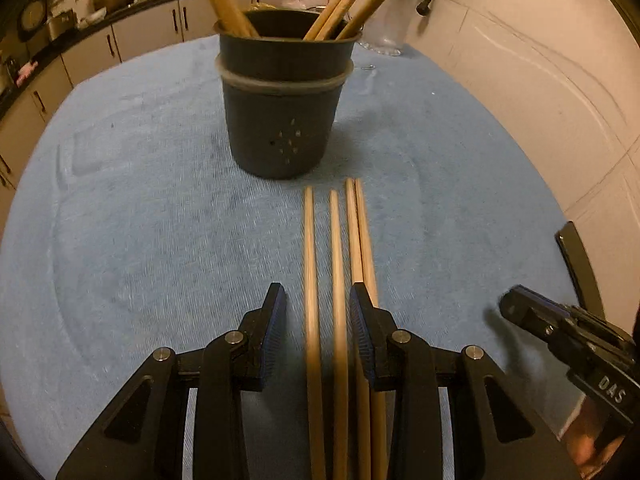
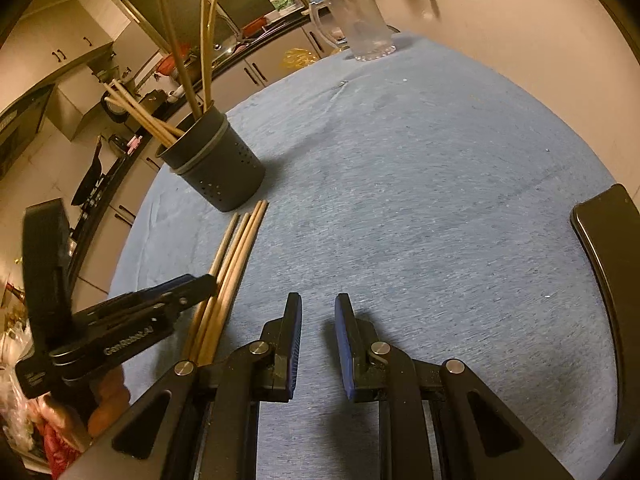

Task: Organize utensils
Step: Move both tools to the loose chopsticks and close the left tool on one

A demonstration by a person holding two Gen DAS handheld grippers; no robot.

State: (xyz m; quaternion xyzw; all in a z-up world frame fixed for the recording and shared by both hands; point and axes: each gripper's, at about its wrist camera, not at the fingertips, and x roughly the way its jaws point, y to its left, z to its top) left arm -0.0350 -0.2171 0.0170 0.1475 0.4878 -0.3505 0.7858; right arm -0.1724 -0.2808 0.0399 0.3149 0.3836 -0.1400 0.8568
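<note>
Four loose chopsticks (image 1: 335,280) are seen lying side by side on the blue cloth (image 1: 140,220), tips just short of the dark holder (image 1: 284,108). Two are straddled by the parted, non-gripping left gripper (image 1: 318,312). The right gripper (image 2: 318,320) is held apart beside them, nothing between its fingers. More chopsticks (image 2: 182,64) stand in the holder; a clear jug (image 2: 360,24) stands beyond

A blue cloth (image 1: 140,200) covers the table. At the top right of the left wrist view stands a clear glass pitcher (image 1: 390,20) (apparently empty), with kitchen cabinets (image 1: 132,36) at upper left. A dark chair back (image 2: 604,272) curves along the right wrist view's right edge.
</note>
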